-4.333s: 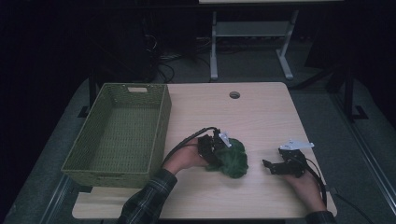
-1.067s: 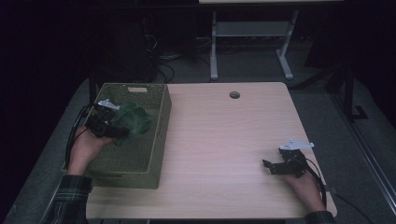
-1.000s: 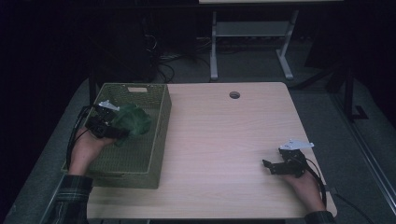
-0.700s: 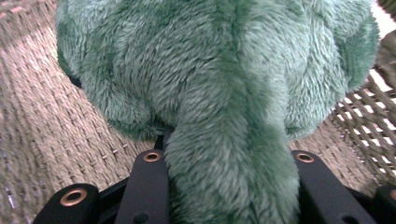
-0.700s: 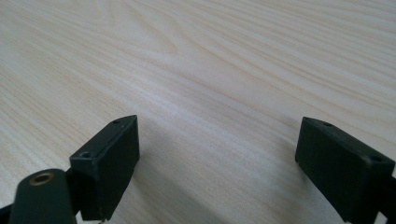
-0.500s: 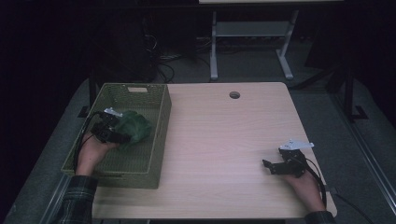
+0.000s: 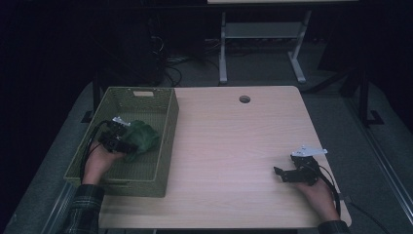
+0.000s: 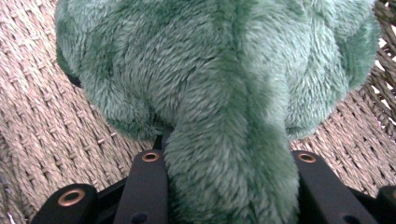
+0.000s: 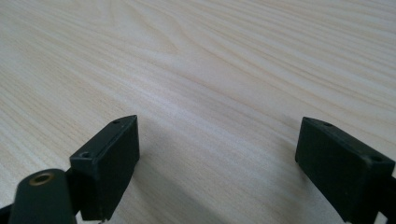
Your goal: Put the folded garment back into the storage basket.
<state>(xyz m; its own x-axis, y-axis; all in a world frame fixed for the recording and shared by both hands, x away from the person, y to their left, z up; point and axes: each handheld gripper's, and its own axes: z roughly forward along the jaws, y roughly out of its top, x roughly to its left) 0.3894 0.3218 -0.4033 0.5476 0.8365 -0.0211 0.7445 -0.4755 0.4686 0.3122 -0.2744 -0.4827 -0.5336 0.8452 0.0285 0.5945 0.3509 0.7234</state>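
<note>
Left gripper (image 7: pixel 127 146) down inside the woven basket (image 7: pixel 168 126), at about nine o'clock on the table (image 7: pixel 234 141), jaws pinching a green plush toy (image 7: pixel 140 137). From the left gripper view, a thick fold of the toy (image 8: pixel 224 116) wedged between the two black jaws, fur bulging out past both of them, the rest of the toy spreading toward twelve o'clock over the basket's woven floor (image 8: pixel 51 112). Whether the toy rests fully on that floor or hangs just above it: cannot tell. From the high view, toy near the middle of the basket, just beside its three o'clock wall, left hand (image 7: pixel 100 163) at the toy's seven o'clock, cable looping from the gripper over the hand.

Right gripper (image 7: pixel 281 173) low over the bare table at about four o'clock, well apart from the basket, jaws pointing toward nine o'clock, spread wide with nothing between them. From the right gripper view, bare pale wood between the two jaws (image 9: pixel 219 158). Right hand (image 7: pixel 319 197) behind the gripper at its five o'clock. Small round hole (image 7: pixel 244 99) in the table at twelve o'clock.
</note>
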